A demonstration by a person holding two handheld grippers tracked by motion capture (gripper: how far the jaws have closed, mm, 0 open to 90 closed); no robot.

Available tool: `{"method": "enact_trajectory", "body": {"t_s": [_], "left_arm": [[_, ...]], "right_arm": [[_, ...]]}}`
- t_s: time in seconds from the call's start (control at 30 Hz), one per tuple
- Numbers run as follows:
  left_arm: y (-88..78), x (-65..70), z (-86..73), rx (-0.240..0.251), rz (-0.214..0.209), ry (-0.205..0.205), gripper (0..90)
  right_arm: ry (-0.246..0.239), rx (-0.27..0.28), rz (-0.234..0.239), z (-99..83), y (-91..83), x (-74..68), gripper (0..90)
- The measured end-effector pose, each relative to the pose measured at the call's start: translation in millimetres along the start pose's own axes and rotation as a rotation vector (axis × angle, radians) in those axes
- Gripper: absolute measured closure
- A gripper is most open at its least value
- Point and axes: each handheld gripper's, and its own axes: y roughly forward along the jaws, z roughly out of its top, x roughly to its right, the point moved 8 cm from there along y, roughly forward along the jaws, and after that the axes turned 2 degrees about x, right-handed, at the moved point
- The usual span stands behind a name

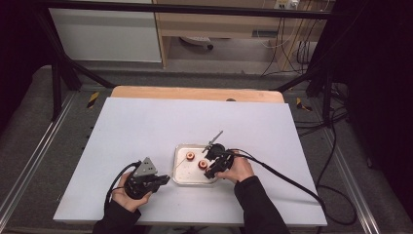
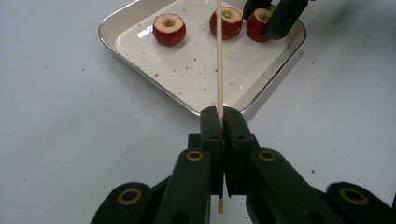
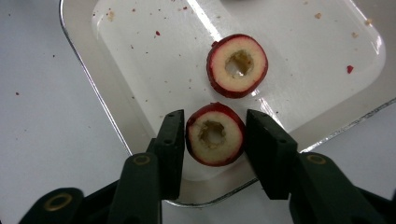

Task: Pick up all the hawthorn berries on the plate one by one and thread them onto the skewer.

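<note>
A shallow white tray point(image 1: 187, 174) holds three cored red fruits. My right gripper point(image 3: 215, 141) reaches down into the tray's near corner. Its two pads touch both sides of one fruit point(image 3: 215, 133), which rests on the tray floor. A second fruit point(image 3: 237, 65) lies just beyond it, and the third point(image 2: 169, 29) sits apart. My left gripper point(image 2: 222, 114) is shut on a thin wooden skewer point(image 2: 219, 56), which points over the tray toward the fruits. In the high view the left gripper point(image 1: 164, 179) rests on the table left of the tray, and the right gripper point(image 1: 211, 168) is over the tray's right side.
The tray point(image 3: 140, 70) is sprinkled with red crumbs, and more lie on the white tabletop point(image 1: 146, 131). A black cable point(image 1: 292, 183) trails right from the right gripper. A wooden strip point(image 1: 195, 93) edges the far side, and dark frame posts stand at the far corners.
</note>
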Motion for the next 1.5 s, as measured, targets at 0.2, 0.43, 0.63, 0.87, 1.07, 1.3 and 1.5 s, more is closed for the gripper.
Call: {"method": "enact_trajectory", "body": {"t_s": [0.2, 0.43, 0.63, 0.87, 1.07, 1.3, 1.5], "left_arm": [[-0.7, -0.1, 0.2, 0.003, 0.002, -0.001, 88.0], [-3.6, -0.4, 2.3, 0.027, 0.015, -0.012, 88.0], [-5.6, -0.7, 4.2, 0.057, 0.029, -0.038, 88.0], [-9.1, -2.8, 6.5, 0.105, 0.046, -0.097, 88.0], [-6.7, 0.3, 7.6, 0.134, 0.047, -0.136, 88.0], [-4.4, 5.7, 9.0, 0.144, 0.053, -0.163, 88.0], [-3.6, 10.9, 12.0, 0.166, 0.043, -0.201, 88.0]], "right_arm": [[0.03, 0.028, 0.002, 2.9, -4.3, -0.3, 60.3], [0.18, 0.194, 0.038, 14.6, -34.3, -3.9, 60.3], [0.274, 0.382, 0.082, 26.0, -54.7, -6.4, 60.4], [0.428, 0.659, 0.116, 35.5, -70.2, 1.1, 60.7], [0.491, 0.82, 0.148, 43.5, -68.4, -0.9, 60.7], [0.537, 0.954, 0.164, 52.8, -66.7, -4.9, 60.8], [0.57, 1.07, 0.166, 59.6, -65.7, -5.6, 60.9]]}}
